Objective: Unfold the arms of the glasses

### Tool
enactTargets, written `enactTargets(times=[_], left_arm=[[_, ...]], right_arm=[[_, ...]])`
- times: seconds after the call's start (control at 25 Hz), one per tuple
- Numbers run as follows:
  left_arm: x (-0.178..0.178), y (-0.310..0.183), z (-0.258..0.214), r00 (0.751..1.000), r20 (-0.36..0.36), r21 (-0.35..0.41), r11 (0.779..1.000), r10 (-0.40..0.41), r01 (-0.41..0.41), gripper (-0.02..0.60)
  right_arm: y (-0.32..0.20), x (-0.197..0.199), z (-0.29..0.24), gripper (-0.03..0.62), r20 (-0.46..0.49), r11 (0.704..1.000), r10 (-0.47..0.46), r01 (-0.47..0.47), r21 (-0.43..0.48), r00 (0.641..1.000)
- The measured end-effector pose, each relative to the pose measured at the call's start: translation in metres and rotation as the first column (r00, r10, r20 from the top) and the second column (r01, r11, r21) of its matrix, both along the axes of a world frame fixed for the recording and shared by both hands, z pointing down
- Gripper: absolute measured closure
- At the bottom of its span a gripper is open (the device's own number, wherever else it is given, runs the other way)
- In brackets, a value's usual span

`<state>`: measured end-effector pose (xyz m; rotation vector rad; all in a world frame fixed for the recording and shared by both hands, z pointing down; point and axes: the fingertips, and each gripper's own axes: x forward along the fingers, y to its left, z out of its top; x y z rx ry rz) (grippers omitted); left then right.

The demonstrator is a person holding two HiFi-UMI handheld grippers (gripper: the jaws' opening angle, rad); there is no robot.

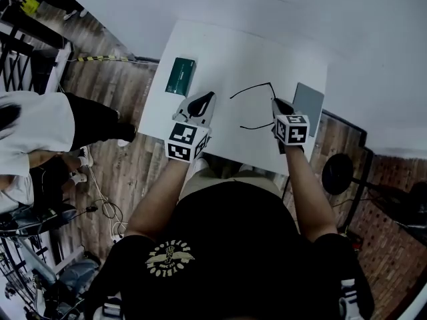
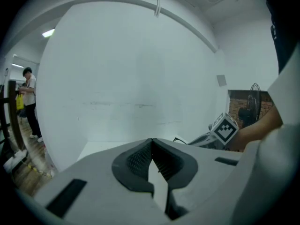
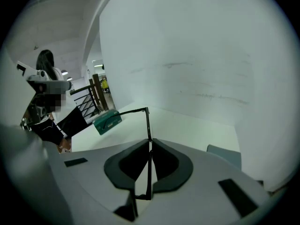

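Right gripper (image 3: 150, 142) jaws clenched on glasses (image 3: 148, 125), both arms spread, over table (image 1: 220, 52); tilted downward. Left gripper (image 2: 152, 142) jaws closed, empty, nearly level, well left of glasses. Green box (image 1: 180, 76) at table's left, shut, contents unseen; grey pad (image 1: 308, 102) at right edge.

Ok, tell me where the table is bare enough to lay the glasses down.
The far half of the table, beyond the glasses and between the green box and the grey pad, is bare. The near edge is crowded by the left gripper and right gripper.
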<state>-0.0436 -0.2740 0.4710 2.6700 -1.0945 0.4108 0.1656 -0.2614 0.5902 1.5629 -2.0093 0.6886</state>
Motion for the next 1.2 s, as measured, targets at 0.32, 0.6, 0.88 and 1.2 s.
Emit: enactTargets(times=[0.32, 0.6, 0.88, 1.2], left_arm=[[-0.01, 0.0, -0.092, 0.999, -0.018, 0.208, 0.978, -0.031, 0.034, 0.575], [-0.006, 0.012, -0.144, 0.998, -0.052, 0.293, 0.955, -0.023, 0.037, 0.575], [0.004, 0.025, -0.154, 0.998, -0.056, 0.302, 0.953, -0.003, 0.02, 0.575], [0.015, 0.027, -0.15, 0.999, -0.04, 0.296, 0.955, 0.01, 0.003, 0.574]], right_arm=[[0.02, 0.007, -0.159, 0.572, -0.002, 0.942, -0.002, 0.003, 0.334, 1.0], [0.042, 0.003, -0.255, 0.574, -0.088, 0.86, -0.008, 0.052, 0.507, 0.996], [0.053, -0.005, -0.295, 0.574, -0.142, 0.818, -0.019, 0.097, 0.566, 0.99], [0.049, 0.004, -0.29, 0.574, -0.134, 0.824, -0.021, 0.093, 0.559, 0.991]])
